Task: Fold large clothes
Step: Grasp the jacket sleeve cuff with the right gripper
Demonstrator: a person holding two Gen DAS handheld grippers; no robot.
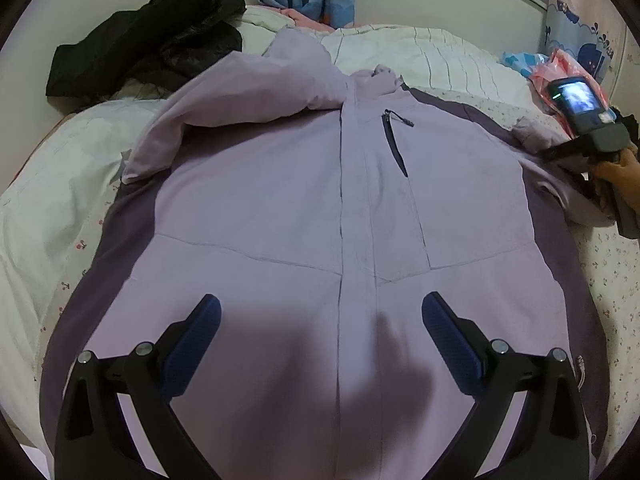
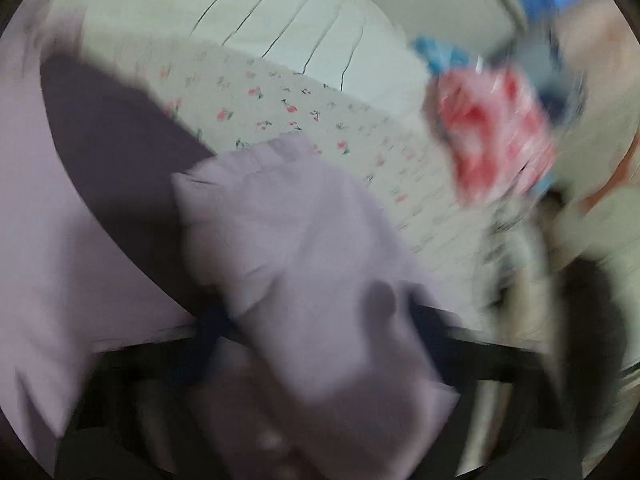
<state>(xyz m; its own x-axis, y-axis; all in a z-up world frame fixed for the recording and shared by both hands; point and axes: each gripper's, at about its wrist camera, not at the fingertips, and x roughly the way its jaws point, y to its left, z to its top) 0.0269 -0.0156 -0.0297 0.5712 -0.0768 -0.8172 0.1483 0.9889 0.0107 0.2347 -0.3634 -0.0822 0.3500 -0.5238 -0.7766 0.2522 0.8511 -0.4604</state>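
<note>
A large lilac jacket (image 1: 280, 200) with dark purple side panels lies front up on the bed, zipped. One sleeve (image 1: 240, 96) is folded across its chest. My left gripper (image 1: 320, 320) hovers over the jacket's lower front, open, with nothing between its blue pads (image 1: 200, 332). At the far right, a hand holds my right gripper (image 1: 560, 152) at the other sleeve. In the blurred right wrist view that lilac sleeve (image 2: 288, 220) runs between the fingers, and my right gripper (image 2: 316, 320) looks shut on it near the cuff.
A black jacket (image 1: 152, 40) is heaped at the back left of the bed. A white striped quilt (image 1: 432, 56) lies behind the lilac jacket. A pink plastic bag (image 1: 568, 68) sits at the back right. The cherry-print sheet (image 1: 612, 280) shows along the right side.
</note>
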